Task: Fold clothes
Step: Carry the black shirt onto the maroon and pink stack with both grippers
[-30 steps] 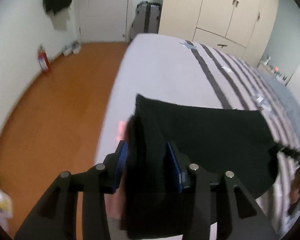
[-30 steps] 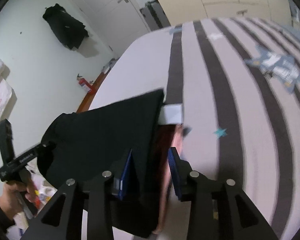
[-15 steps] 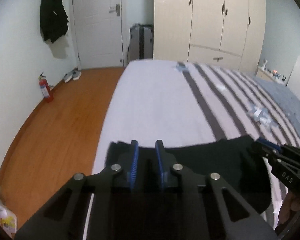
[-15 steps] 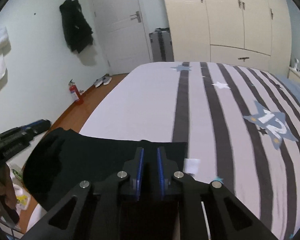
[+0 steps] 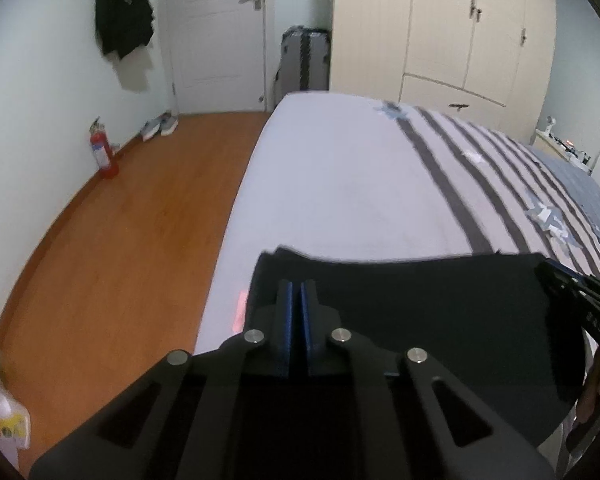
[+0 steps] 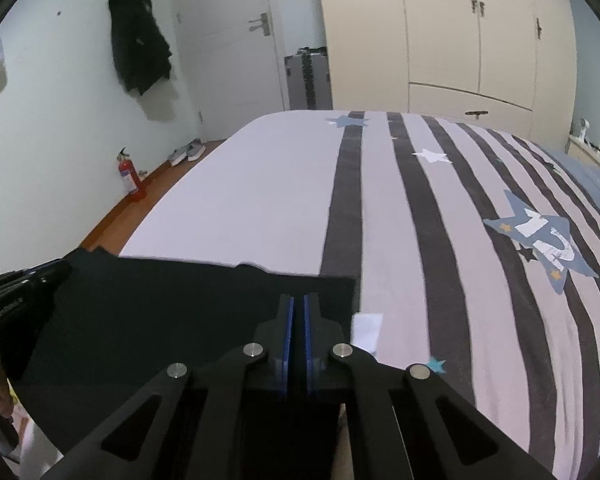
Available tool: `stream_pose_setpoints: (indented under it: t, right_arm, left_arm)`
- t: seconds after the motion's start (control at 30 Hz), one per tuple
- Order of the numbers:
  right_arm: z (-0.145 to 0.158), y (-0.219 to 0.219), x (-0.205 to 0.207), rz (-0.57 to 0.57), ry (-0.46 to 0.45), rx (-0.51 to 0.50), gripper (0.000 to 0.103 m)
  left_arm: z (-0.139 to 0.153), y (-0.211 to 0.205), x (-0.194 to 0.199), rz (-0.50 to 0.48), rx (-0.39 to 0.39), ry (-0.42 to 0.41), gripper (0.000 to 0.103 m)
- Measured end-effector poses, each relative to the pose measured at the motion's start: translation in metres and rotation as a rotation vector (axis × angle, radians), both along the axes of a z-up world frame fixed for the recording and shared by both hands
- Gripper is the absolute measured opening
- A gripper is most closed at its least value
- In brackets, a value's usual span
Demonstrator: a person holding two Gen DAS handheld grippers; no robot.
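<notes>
both grippers, left [image 5: 298, 286] and right [image 6: 298, 300], earlier apart, now clamp the black garment [image 5: 440, 304].

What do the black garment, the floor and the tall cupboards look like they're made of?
Black garment: soft matte cloth, probably knit; it drapes limply and shows no sheen.
Floor: orange-brown wood or laminate, smooth, with a slight gloss and faint plank lines.
Cupboards: cream painted or laminated board, satin, with small metal handles.
</notes>
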State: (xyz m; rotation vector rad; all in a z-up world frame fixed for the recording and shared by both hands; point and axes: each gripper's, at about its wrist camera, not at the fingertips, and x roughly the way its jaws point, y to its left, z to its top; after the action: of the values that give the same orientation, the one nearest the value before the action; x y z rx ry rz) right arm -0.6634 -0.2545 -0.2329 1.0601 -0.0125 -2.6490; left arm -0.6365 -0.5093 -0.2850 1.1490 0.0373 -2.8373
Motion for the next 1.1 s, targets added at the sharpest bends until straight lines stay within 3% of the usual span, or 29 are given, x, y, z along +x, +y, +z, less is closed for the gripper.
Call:
stream_pose_setpoints:
  t: [0.17, 0.27, 0.4, 0.47, 0.57, 0.77, 0.97, 1.1]
  right_arm:
    - [-0.005, 0.004, -0.009, -0.007, -0.035, -0.001, 0.004]
    - [-0.017, 0.003, -0.008, 0.013, -0.035, 0.027, 0.004]
    - [-0.025, 0.01, -0.009, 0.036, -0.056, -0.016, 0.004]
    - [-0.019, 0.009, -0.008, 0.05, -0.037, 0.015, 0.004]
    - [-0.001, 0.016, 0.001, 0.025, 0.001, -0.03, 0.004]
    - [0.019, 0.022, 0.045, 0.039, 0.066, -0.089, 0.006]
    - [-0.013, 0.022, 0.056, 0.011, 0.002, -0.087, 0.004]
    - [-0.014, 0.027, 0.056, 0.013, 0.012, -0.077, 0.004]
  left_arm:
    - [-0.016, -0.008, -0.006, -0.004, -0.008, -0.05, 0.005]
    - [-0.027, -0.024, 0.0, 0.046, 0.007, -0.052, 0.005]
    - [-0.034, -0.047, 0.007, 0.112, 0.056, -0.072, 0.005]
    - [-0.024, -0.051, 0.015, 0.119, 0.055, -0.034, 0.005]
    - [-0.002, -0.052, 0.035, 0.128, 0.078, 0.039, 0.005]
    - [0.028, -0.017, 0.079, 0.03, 0.117, 0.164, 0.005]
    - [-0.003, -0.011, 0.076, 0.024, 0.099, 0.084, 0.005]
    - [-0.011, -0.011, 0.073, -0.004, 0.063, 0.073, 0.005]
